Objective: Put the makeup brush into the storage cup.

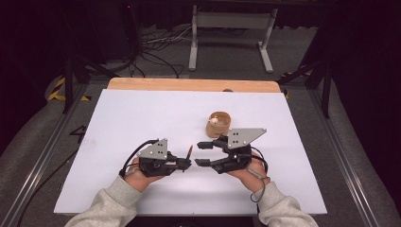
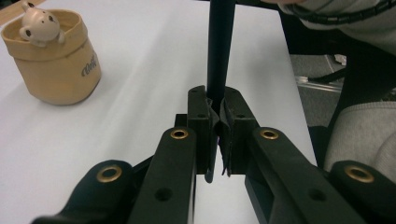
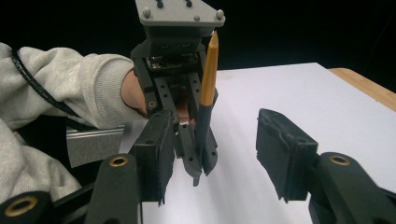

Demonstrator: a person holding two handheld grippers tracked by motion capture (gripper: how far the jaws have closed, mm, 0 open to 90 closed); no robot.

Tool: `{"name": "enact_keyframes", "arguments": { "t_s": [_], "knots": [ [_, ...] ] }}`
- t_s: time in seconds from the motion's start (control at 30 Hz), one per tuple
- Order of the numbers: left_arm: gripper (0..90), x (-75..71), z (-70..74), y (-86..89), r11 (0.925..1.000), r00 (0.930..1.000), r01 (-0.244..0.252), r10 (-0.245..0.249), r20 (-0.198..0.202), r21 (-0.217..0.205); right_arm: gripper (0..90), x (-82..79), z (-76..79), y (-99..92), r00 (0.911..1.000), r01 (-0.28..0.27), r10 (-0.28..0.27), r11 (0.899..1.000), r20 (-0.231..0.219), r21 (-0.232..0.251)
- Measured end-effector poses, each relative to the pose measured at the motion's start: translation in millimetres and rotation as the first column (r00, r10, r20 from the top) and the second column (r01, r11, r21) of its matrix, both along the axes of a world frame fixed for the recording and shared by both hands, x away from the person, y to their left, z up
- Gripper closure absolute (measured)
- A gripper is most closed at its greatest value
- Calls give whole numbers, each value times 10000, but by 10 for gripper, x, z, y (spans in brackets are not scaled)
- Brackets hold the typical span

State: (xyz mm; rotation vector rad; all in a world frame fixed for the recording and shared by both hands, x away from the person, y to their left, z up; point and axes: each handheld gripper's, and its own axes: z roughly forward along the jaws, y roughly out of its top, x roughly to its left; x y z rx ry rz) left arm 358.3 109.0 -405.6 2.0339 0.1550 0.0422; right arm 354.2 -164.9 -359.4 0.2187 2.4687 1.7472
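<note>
My left gripper [image 1: 187, 163] [image 2: 215, 107] is shut on a pen [image 1: 190, 151] [image 2: 219, 46] with a dark lower barrel and an orange upper part [image 3: 208, 70]. The pen stands nearly upright, tilted a little, above the white sheet. My right gripper [image 1: 203, 153] [image 3: 218, 144] faces it from the right with its jaws apart. In the right gripper view the pen and the left gripper's tips [image 3: 201, 163] sit just beyond the gap, nearer the left jaw, and neither pad touches the pen.
A tan cup [image 1: 218, 124] [image 2: 56, 60] with a small bear figure on its rim stands behind the right gripper. The white sheet [image 1: 142, 113] covers a wooden table [image 1: 189, 85]. A metal stand [image 1: 231, 21] and cables lie on the floor beyond.
</note>
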Motion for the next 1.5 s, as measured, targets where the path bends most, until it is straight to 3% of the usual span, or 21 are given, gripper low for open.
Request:
{"name": "enact_keyframes", "arguments": {
  "t_s": [0.2, 0.33, 0.57, 1.0, 1.3, 1.5],
  "knots": [
    [840, -1, -17, -4, 9996, 9998, -156, 154, -95, -254, 480, -34, -89, 29, 9996, 262, -257, 9980, -93, 579],
    [840, -5, -19, 0, 9989, 9997, -221, 216, -132, -403, 483, -48, -110, 45, 9990, 440, -435, 9964, -89, 720],
    [840, -17, -29, -9, 9986, 9996, -232, 226, -144, -484, 495, -74, -179, 95, 9976, 694, -678, 9886, -165, 1336],
    [840, -32, -40, -38, 9982, 9997, -207, 199, -144, -571, 521, -109, -200, 167, 9969, 763, -781, 9859, 67, 1490],
    [840, -40, -49, -61, 9982, 9999, -137, 131, -109, -579, 626, -109, -215, 209, 9971, 744, -757, 9852, 27, 1547],
    [840, -44, -51, -61, 9980, 9999, -130, 124, -88, -622, 768, -120, -242, 232, 9962, 860, -866, 9845, -24, 1526]
  ]
}}
